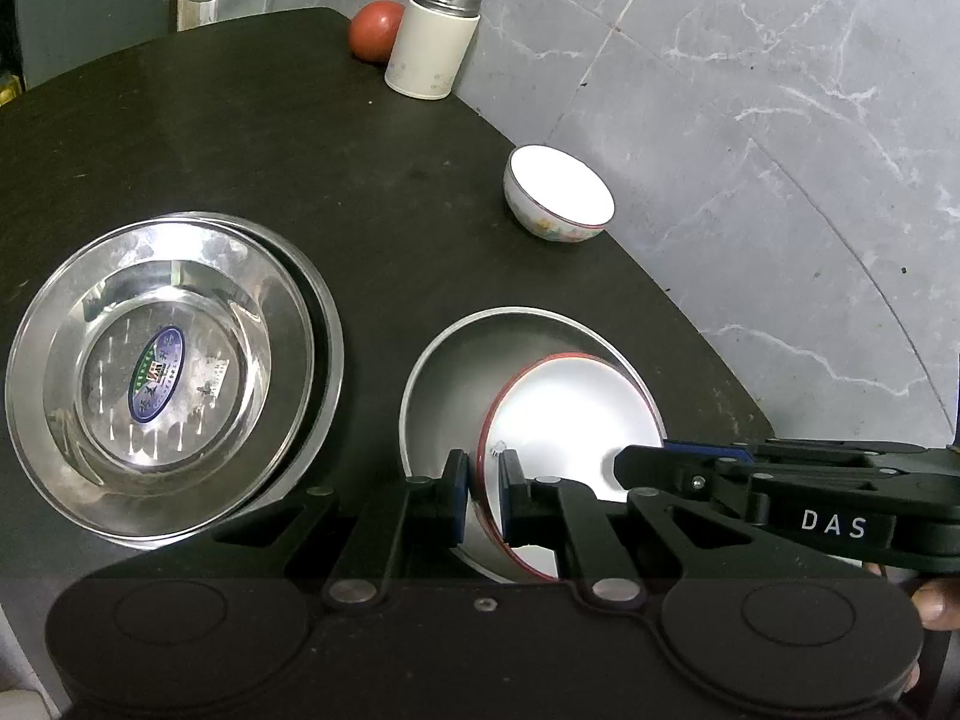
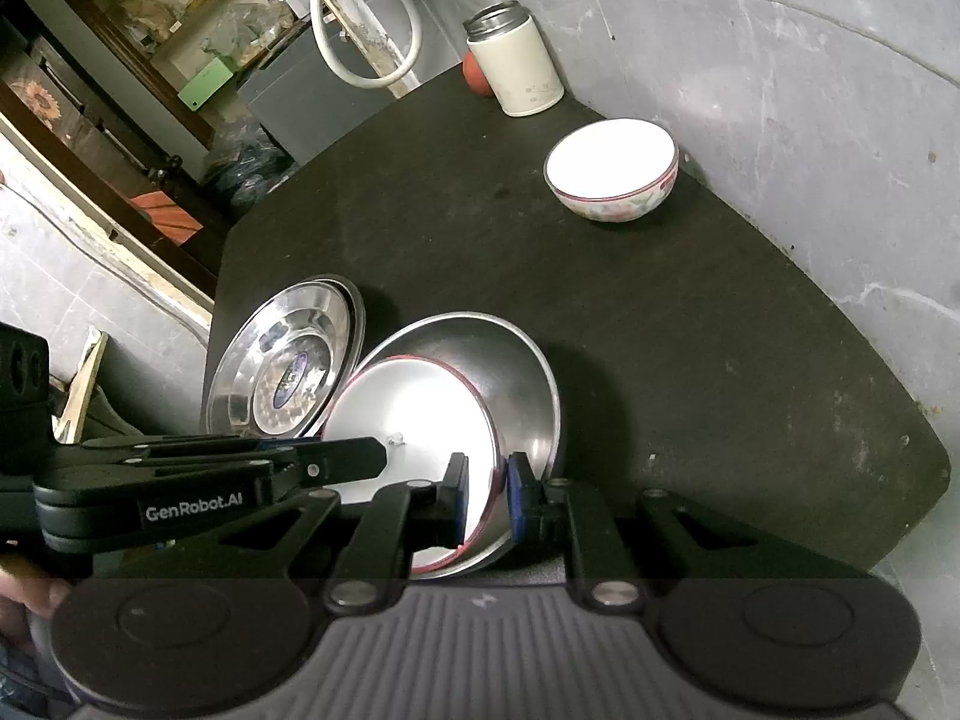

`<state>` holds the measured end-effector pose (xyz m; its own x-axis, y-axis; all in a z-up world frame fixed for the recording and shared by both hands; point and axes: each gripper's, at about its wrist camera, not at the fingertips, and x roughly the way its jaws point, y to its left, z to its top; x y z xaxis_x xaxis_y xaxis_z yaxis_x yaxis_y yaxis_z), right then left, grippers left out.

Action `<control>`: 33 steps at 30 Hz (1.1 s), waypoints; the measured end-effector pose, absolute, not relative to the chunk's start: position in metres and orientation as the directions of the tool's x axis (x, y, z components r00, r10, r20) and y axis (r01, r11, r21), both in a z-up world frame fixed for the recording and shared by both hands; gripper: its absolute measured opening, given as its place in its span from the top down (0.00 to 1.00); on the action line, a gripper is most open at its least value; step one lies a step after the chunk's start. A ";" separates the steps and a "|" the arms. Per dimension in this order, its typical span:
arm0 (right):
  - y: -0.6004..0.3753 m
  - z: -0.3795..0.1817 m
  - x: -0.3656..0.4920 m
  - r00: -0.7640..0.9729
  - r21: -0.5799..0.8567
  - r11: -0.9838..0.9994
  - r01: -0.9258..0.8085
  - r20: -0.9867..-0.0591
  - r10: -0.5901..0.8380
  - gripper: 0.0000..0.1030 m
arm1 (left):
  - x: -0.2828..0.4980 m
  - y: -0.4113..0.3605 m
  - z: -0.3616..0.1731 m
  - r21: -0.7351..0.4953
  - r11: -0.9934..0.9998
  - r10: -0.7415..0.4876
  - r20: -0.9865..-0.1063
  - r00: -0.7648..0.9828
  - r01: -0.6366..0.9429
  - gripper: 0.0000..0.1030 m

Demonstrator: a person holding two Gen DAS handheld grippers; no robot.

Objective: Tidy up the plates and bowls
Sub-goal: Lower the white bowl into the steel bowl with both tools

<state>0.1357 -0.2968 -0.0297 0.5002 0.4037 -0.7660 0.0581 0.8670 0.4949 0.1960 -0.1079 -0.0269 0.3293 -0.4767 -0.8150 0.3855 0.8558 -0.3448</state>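
While both grippers gripped it from opposite sides, the red-rimmed bowl (image 1: 570,420) sat tilted inside a steel bowl (image 1: 456,372) on the dark table (image 1: 300,150). Left gripper (image 1: 486,498): fingers closed narrow on the near rim of the red-rimmed bowl, one pad inside the wall, one outside. Right gripper (image 2: 486,495): likewise clamped narrow on the bowl's rim; whether the steel bowl's wall also lay between its pads could not be told. In the left view, the right gripper's black linkage reached in from the right, across the white interior. Stacked steel plates (image 1: 162,378), two at least, lay just left of the left gripper, the top one with an oval sticker at its centre. Floral bowl (image 1: 558,195), white inside, stood upright ahead of both grippers, well apart, near the table's far edge. White flask (image 1: 432,42), lid off, stood farther ahead at the table's far corner, with a red ball (image 1: 372,30) touching or just behind it.
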 end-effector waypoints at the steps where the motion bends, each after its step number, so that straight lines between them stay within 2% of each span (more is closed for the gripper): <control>1: -0.297 -0.030 0.136 0.500 0.496 0.867 0.058 -0.766 0.405 0.85 | 0.196 -0.108 -0.027 -0.344 0.856 -0.476 -0.816 0.329 0.385 0.91; 25: -0.295 -0.030 0.138 0.489 0.491 0.870 0.045 -0.770 0.409 0.83 | 0.196 -0.110 -0.027 -0.314 0.876 -0.438 -0.836 0.331 0.366 0.87; 27: -0.297 -0.029 0.138 0.493 0.492 0.869 0.047 -0.768 0.408 0.83 | 0.196 -0.110 -0.025 -0.313 0.876 -0.439 -0.832 0.338 0.366 0.83; 33: -0.300 -0.027 0.137 0.502 0.495 0.868 0.047 -0.763 0.408 0.83 | 0.194 -0.110 -0.022 -0.304 0.879 -0.435 -0.828 0.353 0.368 0.80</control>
<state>0.1369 -0.2995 -0.0273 0.5019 0.4077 -0.7628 0.0467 0.8679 0.4946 0.1935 -0.1097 -0.0223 0.3535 -0.4347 -0.8283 0.3676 0.8788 -0.3042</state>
